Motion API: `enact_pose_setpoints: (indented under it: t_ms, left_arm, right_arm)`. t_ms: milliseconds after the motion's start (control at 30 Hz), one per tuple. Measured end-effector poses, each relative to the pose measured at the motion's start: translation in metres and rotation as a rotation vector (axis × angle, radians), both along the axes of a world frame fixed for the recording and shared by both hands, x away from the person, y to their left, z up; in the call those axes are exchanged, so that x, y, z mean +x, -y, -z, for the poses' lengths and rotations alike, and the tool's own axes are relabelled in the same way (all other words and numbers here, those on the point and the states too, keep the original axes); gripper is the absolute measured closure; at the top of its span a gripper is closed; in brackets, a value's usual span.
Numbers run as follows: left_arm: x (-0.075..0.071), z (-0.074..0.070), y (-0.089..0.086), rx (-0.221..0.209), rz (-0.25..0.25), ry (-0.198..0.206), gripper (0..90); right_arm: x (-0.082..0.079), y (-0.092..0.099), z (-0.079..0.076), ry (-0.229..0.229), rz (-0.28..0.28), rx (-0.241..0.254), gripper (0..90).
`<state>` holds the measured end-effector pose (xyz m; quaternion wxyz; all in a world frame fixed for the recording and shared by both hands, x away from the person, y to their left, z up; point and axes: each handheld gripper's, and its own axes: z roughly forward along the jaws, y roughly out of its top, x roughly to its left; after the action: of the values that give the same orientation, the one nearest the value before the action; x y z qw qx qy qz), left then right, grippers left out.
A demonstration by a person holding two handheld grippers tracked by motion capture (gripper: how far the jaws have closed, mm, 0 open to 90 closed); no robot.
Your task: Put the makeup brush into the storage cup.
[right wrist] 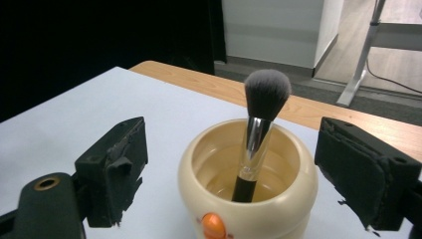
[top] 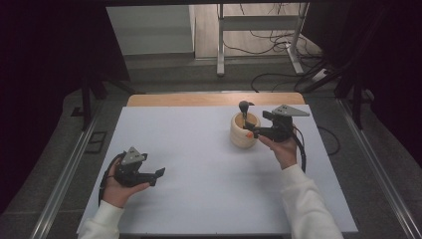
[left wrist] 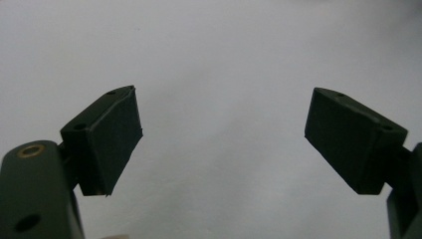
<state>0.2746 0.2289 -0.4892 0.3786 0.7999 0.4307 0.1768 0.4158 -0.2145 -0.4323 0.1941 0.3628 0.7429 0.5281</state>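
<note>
Right claw [right wrist: 234, 174] is nearest to me, its jaws spread wide with nothing pinched. Just beyond them I see the cream jar [right wrist: 248, 194] with an orange button, on the surface [top: 199, 164]; inside stands a makeup brush [right wrist: 259, 134], grey bristles up. Left claw [left wrist: 224, 139] is also spread.

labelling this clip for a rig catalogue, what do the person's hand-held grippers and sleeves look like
Each hand-held gripper, left and right, is a black body with a grey three-cornered plate on top and a black cable trailing from it. The jaws carry thick, dark rectangular pads, rough and frayed at the edges, and a brass-coloured ring sits in the jaw base. The person wears white long sleeves.
</note>
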Motion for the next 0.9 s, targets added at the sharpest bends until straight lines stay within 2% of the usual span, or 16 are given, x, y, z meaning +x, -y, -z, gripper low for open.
enact_pose_setpoints:
  t_ms: [200, 400, 467, 600, 800, 900]
  left_arm:
    - [-0.001, -0.001, -0.002, -0.004, 0.007, 0.006, 15.3]
    - [-0.003, 0.001, -0.001, -0.009, 0.010, -0.002, 15.2]
    - [-0.004, 0.002, 0.000, -0.011, 0.011, -0.001, 15.2]
    - [-0.004, 0.003, 0.002, -0.011, 0.011, -0.002, 15.2]
    - [-0.003, 0.005, 0.002, -0.010, 0.013, -0.008, 15.2]
    - [-0.004, 0.006, 0.003, -0.011, 0.014, -0.010, 15.2]
  right_arm:
    - [-0.014, 0.009, 0.000, -0.009, -0.011, -0.034, 13.2]
    - [-0.036, 0.031, 0.007, -0.043, -0.029, -0.047, 14.7]
    - [-0.045, 0.039, 0.012, -0.049, -0.040, -0.061, 14.8]
    - [-0.062, 0.057, 0.025, -0.080, -0.027, -0.087, 15.0]
    - [-0.072, 0.070, 0.033, -0.098, -0.017, -0.100, 15.2]
    - [-0.081, 0.077, 0.040, -0.110, -0.023, -0.126, 15.2]
